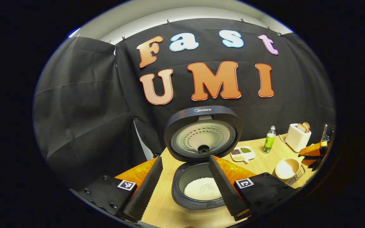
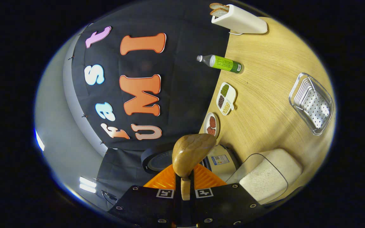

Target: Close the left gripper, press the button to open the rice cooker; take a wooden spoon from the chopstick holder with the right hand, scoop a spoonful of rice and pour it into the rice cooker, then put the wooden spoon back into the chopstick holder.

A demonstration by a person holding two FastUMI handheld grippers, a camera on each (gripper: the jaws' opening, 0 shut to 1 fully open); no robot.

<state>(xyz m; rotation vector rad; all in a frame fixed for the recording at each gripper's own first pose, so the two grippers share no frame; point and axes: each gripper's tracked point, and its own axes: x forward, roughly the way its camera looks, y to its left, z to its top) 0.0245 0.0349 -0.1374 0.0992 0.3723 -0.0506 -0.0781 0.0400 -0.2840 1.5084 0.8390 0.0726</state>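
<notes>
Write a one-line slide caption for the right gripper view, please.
Right gripper holds the wooden spoon, tilted sideways above the table.

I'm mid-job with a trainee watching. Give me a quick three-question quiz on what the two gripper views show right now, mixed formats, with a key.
1. True or false: the rice cooker lid is shut.
2. What does the right gripper hold? A) green bottle B) wooden spoon C) slice of toast
3. Fill in: the left gripper stands ____, over the cooker's inner pot with white rice in it.

Key: 1 false, the lid stands up; 2 B; 3 open.
</notes>
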